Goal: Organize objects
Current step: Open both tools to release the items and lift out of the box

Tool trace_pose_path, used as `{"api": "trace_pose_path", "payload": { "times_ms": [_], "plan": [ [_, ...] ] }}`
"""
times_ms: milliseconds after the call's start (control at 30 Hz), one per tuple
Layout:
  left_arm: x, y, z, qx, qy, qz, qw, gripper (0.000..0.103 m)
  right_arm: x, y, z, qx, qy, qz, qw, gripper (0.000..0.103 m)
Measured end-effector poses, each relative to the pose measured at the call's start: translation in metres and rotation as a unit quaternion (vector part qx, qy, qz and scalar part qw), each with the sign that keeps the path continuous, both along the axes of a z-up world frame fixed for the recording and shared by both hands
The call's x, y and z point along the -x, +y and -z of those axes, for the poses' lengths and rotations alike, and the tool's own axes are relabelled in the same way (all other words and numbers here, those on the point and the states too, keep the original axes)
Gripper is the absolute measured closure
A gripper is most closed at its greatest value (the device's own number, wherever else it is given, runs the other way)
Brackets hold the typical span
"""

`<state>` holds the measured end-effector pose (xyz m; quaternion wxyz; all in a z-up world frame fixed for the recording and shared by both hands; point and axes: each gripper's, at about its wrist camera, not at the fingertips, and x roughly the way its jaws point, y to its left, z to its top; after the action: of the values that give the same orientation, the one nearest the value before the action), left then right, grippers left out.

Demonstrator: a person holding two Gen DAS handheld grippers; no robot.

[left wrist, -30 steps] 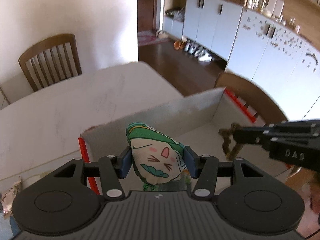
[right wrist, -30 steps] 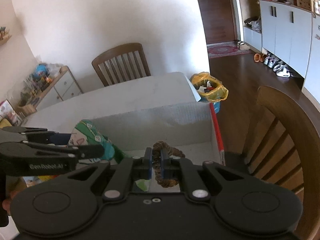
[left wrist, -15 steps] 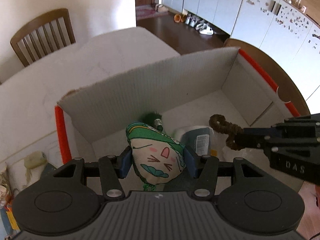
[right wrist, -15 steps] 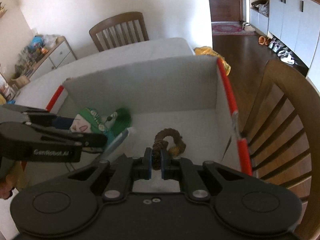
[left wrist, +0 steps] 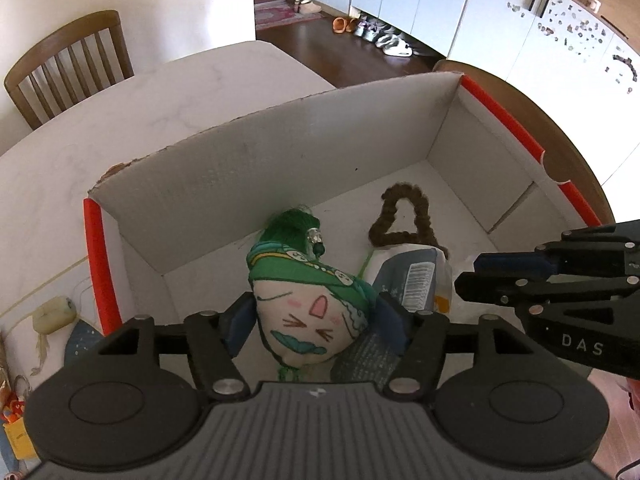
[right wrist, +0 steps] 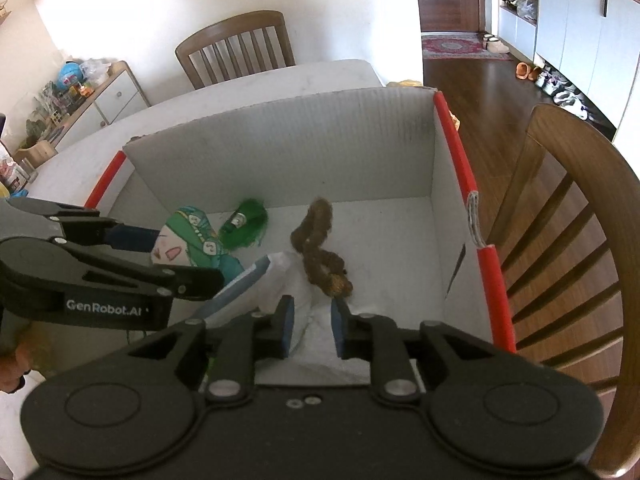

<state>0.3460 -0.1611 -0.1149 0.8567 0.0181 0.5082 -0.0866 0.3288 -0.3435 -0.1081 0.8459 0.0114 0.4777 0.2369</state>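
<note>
Upright, pointed pouch point(left wrist: 310, 312), tassel point(left wrist: 294, 226) rearward

A box point(left wrist: 280, 168) is sitting on the table point(left wrist: 160, 112), by its right edge. Inside, a pouch point(left wrist: 308, 304) is lying toward the box's left wall, a tassel point(left wrist: 288, 228) just behind it near the back wall. A packet point(left wrist: 412, 280) is lying right of the pouch, a scrunchie point(left wrist: 400, 216) behind it, partly resting on it.

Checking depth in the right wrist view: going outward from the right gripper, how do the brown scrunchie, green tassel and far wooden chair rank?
1. brown scrunchie, just past the right gripper, whose jaws are opening.
2. green tassel, left, deeper inside the box.
3. wooden chair, beyond the table.
</note>
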Motion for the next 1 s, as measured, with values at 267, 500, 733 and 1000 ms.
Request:
{"api": "trace_pose_path", "payload": {
  "times_ms": [267,500,733,1000],
  "plan": [
    [0.008,0.001,-0.009,0.009,-0.014,0.006,0.9998,0.031,0.009,-0.003,-0.009,-0.005,-0.001,0.005,1.000,0.070],
    [0.020,0.012,-0.021,0.025,-0.027,-0.002,0.9993,0.021,0.020,-0.003,-0.026,-0.015,-0.018,0.006,1.000,0.062],
    [0.043,0.026,-0.041,0.049,-0.057,-0.006,0.9972,0.021,0.034,0.000,-0.042,-0.028,-0.035,0.014,0.999,0.060],
    [0.076,0.043,-0.068,0.068,-0.095,-0.006,0.9932,0.021,0.059,0.014,-0.066,-0.046,-0.064,0.016,0.997,0.056]
  ]
}}
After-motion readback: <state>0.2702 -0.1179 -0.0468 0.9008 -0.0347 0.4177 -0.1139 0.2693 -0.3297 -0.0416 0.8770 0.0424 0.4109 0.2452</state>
